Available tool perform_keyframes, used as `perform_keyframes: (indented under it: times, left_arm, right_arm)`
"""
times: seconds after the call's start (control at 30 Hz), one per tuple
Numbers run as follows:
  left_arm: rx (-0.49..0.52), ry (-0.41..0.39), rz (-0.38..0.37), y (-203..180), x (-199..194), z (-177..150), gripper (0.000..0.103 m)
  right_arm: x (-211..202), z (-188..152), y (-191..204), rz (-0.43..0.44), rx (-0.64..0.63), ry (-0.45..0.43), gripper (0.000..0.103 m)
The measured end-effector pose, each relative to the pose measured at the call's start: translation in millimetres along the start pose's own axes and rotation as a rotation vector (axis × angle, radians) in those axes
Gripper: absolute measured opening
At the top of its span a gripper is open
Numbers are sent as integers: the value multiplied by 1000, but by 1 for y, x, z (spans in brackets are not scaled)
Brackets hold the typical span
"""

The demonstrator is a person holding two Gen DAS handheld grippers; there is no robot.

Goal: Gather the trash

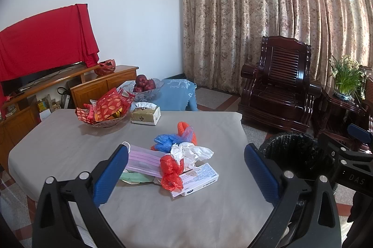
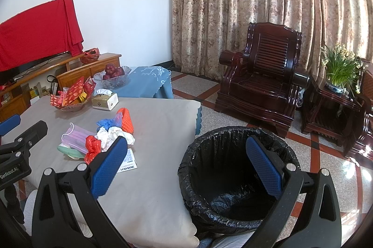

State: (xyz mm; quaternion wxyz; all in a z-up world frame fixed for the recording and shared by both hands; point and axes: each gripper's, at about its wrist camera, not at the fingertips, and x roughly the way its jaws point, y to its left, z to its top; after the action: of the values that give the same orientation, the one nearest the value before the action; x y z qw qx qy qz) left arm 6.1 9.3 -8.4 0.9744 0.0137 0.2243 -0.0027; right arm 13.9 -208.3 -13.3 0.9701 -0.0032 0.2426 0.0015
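The left gripper [image 1: 186, 174] is held wide open above the table [image 1: 70, 145], with nothing between its fingers. The trash [image 1: 177, 154], a heap of mask, crumpled bags, tissue and a small box, is piled mid-table ahead of it. The right gripper [image 2: 186, 166] is likewise spread wide and empty, over the black-lined bin [image 2: 233, 178] just beside the table.
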Motion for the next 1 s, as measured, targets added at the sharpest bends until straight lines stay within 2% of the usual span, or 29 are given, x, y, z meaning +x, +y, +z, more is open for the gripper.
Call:
perform_keyframes:
  times: [0.73, 1.0]
  left_arm:
    - [1, 4, 1, 4, 3, 0, 97]
    - [-2, 16, 8, 11, 13, -8, 97]
  right_arm:
    - [7, -4, -8, 2, -3, 6, 98]
    - [11, -4, 2, 1, -5, 16, 98]
